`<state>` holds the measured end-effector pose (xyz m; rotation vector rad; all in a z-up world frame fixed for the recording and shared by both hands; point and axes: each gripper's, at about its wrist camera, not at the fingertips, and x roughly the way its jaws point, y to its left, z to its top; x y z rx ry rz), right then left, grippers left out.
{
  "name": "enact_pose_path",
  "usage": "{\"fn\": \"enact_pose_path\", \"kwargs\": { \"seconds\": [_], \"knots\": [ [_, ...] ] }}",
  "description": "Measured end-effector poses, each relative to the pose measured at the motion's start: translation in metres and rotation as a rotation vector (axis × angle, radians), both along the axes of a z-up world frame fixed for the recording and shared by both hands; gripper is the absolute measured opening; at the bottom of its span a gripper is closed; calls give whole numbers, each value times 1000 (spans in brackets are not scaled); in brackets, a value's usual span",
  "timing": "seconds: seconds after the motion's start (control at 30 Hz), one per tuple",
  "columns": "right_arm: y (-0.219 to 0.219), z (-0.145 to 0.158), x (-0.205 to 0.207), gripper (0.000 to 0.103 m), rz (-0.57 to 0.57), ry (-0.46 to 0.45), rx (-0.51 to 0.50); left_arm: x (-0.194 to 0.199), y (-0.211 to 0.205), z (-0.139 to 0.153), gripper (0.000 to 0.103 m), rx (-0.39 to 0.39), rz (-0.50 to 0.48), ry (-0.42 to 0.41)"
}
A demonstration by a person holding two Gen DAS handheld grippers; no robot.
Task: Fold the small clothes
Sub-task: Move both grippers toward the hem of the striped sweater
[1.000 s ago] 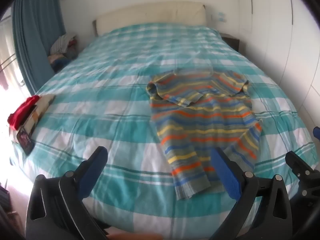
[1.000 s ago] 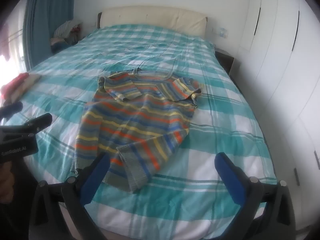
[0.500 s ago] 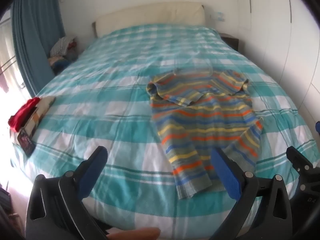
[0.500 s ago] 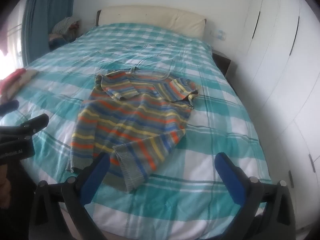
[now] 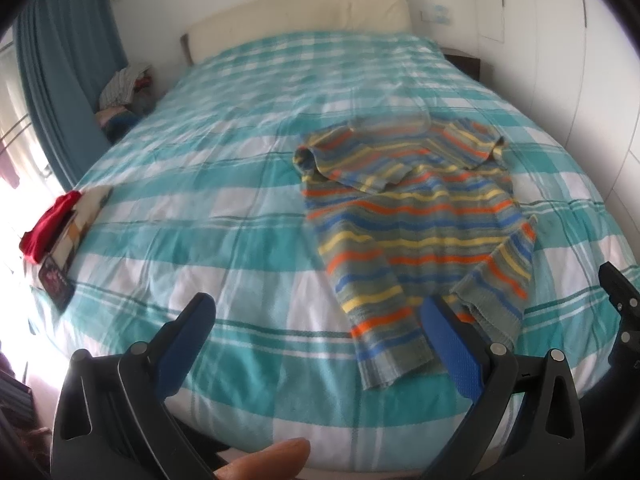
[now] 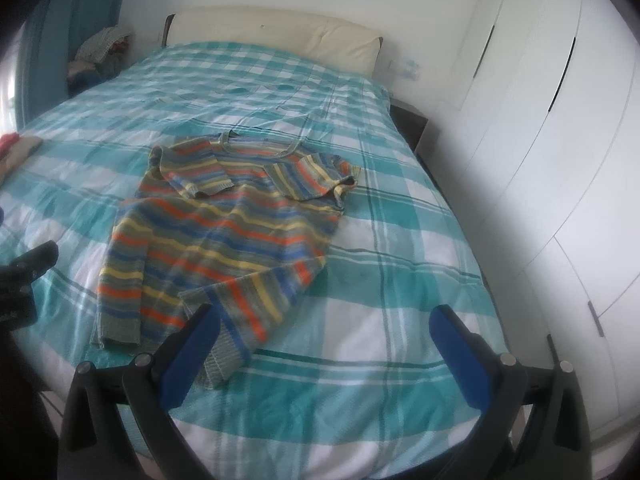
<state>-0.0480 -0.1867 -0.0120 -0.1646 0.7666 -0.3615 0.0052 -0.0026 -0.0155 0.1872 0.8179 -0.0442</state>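
- Broadly, the bed [image 5: 224, 208] fills both views, its teal-and-white checked cover spread flat, with the cream headboard [image 6: 280, 32] at the far end and white wardrobe doors [image 6: 560, 140] along the right.
- On the right half of the bed lies the striped sweater [image 5: 416, 224], grey with orange, yellow and blue bands. Its neckline points far, its hem near, so the long axis runs near to far; both sleeves are already turned in across the chest, and the near hem is rumpled, one corner flipped over.
- Near the left edge of the bed sit a red cloth [image 5: 50, 220] on what looks like a stack of books or folded things; exactly what they are is hard to make out.
- Both tools hover off the near edge of the bed. The left gripper [image 5: 320, 320] has its jaws spread wide and holds nothing; the sweater's hem lies just beyond its right finger.
- The right gripper [image 6: 326, 330] is likewise wide open and empty, with the flipped hem corner just beyond its left finger.
- So the sweater sits between the two tools, each near one hem corner. My judgement is that the coming move is to take the hem and carry it far toward the neckline.
- Both views are motion-blurred, and a pale smear hides the neckline in the left view.
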Motion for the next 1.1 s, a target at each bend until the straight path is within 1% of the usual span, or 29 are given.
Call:
{"fn": "enact_pose_path", "kwargs": {
  "seconds": [0.63, 1.1],
  "knots": [
    [-2, -5, 7, 103, -21, 28, -27, 7, 5, -7, 103, -19, -3, 36],
    [-4, -13, 10, 103, -24, 49, -22, 8, 2, -12, 103, -27, -4, 55]
  ]
}}
